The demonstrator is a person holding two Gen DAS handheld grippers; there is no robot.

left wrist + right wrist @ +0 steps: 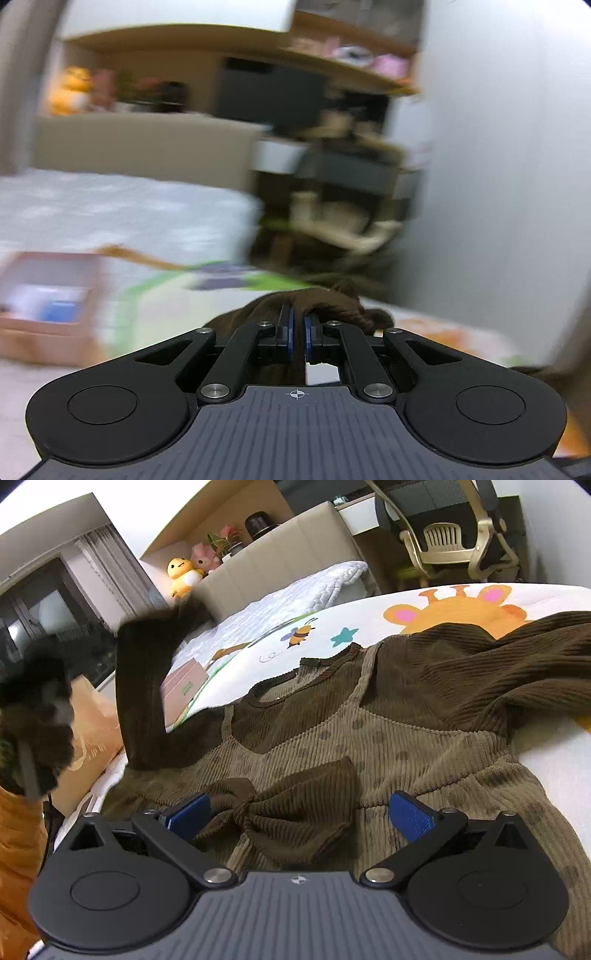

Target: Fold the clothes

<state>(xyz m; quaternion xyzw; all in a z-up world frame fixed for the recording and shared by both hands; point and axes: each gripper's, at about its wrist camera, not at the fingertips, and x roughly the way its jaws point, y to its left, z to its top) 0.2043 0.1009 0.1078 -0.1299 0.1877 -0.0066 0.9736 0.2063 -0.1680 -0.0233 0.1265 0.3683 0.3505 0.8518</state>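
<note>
Sleeve fold: our left gripper (298, 334) clamps the dress's (369, 734) dark sleeve (140, 694) aloft; our right gripper (299, 812) gapes over its bow (291, 812). Next: lay sleeve across bodice.

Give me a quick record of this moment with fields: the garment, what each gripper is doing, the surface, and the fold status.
garment: brown ribbed corduroy dress with a dark brown bow, lying front up
left gripper: shut on the dark brown sleeve, which it holds raised off the bed
right gripper: open, fingers either side of the bow, gripping nothing
surface: white bedsheet with cartoon animal print
other sleeve: lying across the sheet, rumpled
fold status: sleeve fold under way, body not yet folded
</note>
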